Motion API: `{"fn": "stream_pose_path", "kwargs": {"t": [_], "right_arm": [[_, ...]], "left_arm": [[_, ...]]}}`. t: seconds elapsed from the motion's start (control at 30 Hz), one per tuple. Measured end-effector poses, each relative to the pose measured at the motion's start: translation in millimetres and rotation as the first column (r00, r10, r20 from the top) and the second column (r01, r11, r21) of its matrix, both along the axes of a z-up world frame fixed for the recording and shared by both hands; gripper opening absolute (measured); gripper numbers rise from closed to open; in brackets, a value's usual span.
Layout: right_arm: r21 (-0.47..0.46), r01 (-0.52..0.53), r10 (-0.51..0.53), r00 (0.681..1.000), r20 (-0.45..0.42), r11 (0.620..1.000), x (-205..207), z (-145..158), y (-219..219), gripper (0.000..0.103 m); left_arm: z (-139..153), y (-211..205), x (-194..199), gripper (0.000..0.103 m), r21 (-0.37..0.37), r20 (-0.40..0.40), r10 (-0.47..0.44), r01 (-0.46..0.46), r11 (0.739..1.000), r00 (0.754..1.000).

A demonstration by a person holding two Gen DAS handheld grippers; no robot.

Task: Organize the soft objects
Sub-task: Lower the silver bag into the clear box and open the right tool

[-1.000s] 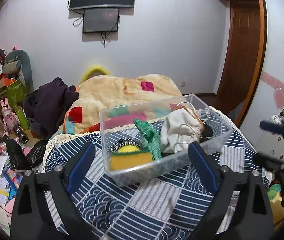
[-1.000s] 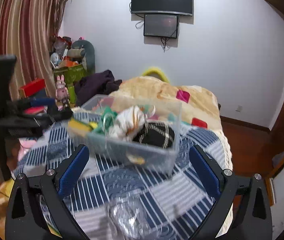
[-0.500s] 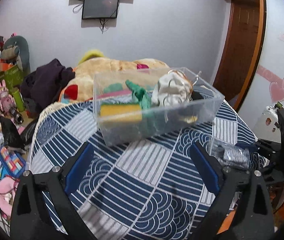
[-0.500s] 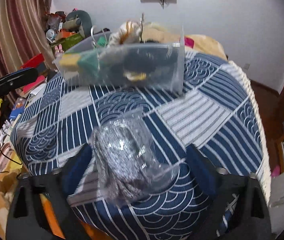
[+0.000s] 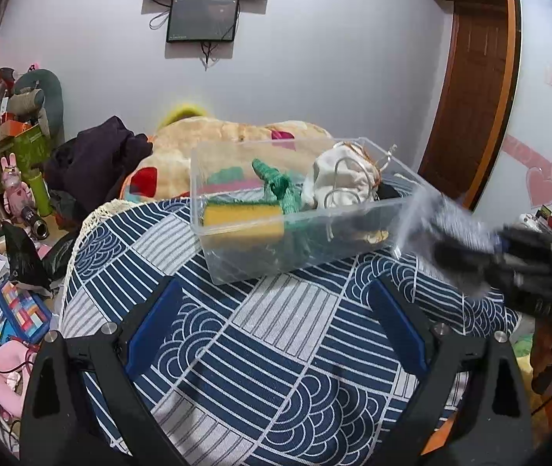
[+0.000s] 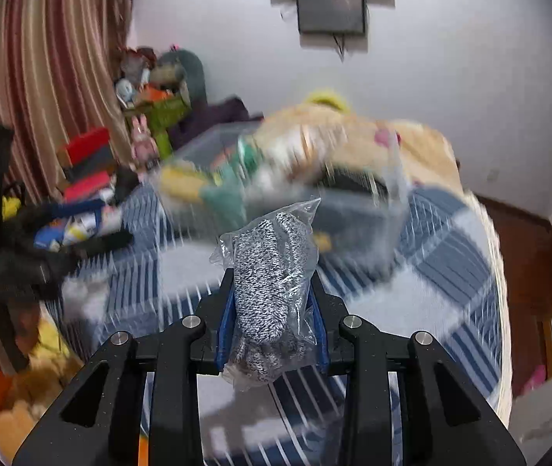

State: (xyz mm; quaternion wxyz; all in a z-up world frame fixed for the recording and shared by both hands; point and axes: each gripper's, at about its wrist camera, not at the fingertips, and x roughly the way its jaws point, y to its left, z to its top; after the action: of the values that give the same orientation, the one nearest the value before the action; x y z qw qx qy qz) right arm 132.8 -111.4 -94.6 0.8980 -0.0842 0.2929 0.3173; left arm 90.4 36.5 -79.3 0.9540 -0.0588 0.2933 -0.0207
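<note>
A clear plastic bin (image 5: 400,209) stands on the blue patterned tablecloth (image 5: 276,349). It holds a yellow-green sponge (image 5: 242,219), a green knit item (image 5: 281,190) and a white cloth bundle (image 5: 343,182). My left gripper (image 5: 276,330) is open and empty, low over the cloth in front of the bin. My right gripper (image 6: 274,310) is shut on a clear bag of grey speckled knitwear (image 6: 270,272), lifted above the table near the bin's right end. The bag also shows blurred in the left wrist view (image 5: 450,229).
A bed with an orange blanket (image 5: 213,143) and dark clothes (image 5: 97,155) lies behind the table. Toys, boxes and papers litter the floor at left (image 5: 11,272). A wooden door (image 5: 470,97) is at right. The right wrist view is motion-blurred.
My right gripper has closed on the bagged knitwear that lay on the table and lifted it toward the bin. My left gripper has drawn back a little from the bin.
</note>
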Motion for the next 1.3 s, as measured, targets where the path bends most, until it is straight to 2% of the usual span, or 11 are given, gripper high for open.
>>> {"fn": "stream_pose_path", "kwargs": {"t": [0.17, 0.33, 0.63, 0.7, 0.77, 0.83, 0.9, 1.0, 1.07, 1.2, 1.3], "right_arm": [[0.051, -0.023, 0.02, 0.999, 0.047, 0.998, 21, 23, 27, 0.03], [0.069, -0.036, 0.034, 0.999, 0.037, 0.997, 49, 32, 52, 0.03], [-0.052, 0.0, -0.003, 0.998, -0.069, 0.999, 85, 2, 77, 0.031], [-0.089, 0.004, -0.011, 0.996, -0.084, 0.996, 87, -6, 81, 0.036], [-0.114, 0.003, -0.013, 0.996, -0.086, 0.993, 89, -8, 81, 0.057], [-0.107, -0.001, -0.008, 0.997, -0.079, 0.994, 85, -6, 77, 0.066], [-0.1, -0.008, 0.0, 0.997, -0.073, 0.995, 81, -1, 72, 0.066], [-0.088, 0.01, -0.011, 1.0, -0.012, 0.996, 67, 15, 61, 0.072], [-0.062, 0.012, -0.011, 1.0, 0.024, 0.998, 58, 26, 52, 0.077], [0.018, 0.013, -0.015, 0.995, 0.102, 1.0, 26, 58, 24, 0.078], [0.061, 0.022, -0.032, 0.986, 0.162, 0.998, 3, 75, 7, 0.083]], "left_arm": [[9, 8, 3, 0.098, -0.003, 0.035, 0.027, -0.027, 1.0, 0.999], [15, 16, 7, 0.098, -0.011, 0.065, 0.051, -0.05, 0.999, 0.997], [10, 22, 11, 0.098, -0.031, 0.063, 0.057, -0.055, 0.998, 0.996], [8, 21, 11, 0.098, -0.03, 0.058, 0.054, -0.052, 0.998, 0.997], [7, 19, 12, 0.098, -0.029, 0.053, 0.051, -0.05, 0.998, 0.997], [8, 18, 11, 0.098, -0.031, 0.054, 0.049, -0.047, 0.998, 0.997], [10, 16, 10, 0.098, -0.032, 0.058, 0.046, -0.044, 0.999, 0.997], [16, 13, 6, 0.098, -0.025, 0.076, 0.046, -0.044, 0.999, 0.996], [24, 11, 1, 0.098, -0.023, 0.097, 0.045, -0.043, 0.999, 0.994], [43, 7, -10, 0.098, -0.026, 0.144, 0.045, -0.042, 0.999, 0.989], [61, 3, -22, 0.098, -0.021, 0.19, 0.043, -0.04, 0.999, 0.981]]}}
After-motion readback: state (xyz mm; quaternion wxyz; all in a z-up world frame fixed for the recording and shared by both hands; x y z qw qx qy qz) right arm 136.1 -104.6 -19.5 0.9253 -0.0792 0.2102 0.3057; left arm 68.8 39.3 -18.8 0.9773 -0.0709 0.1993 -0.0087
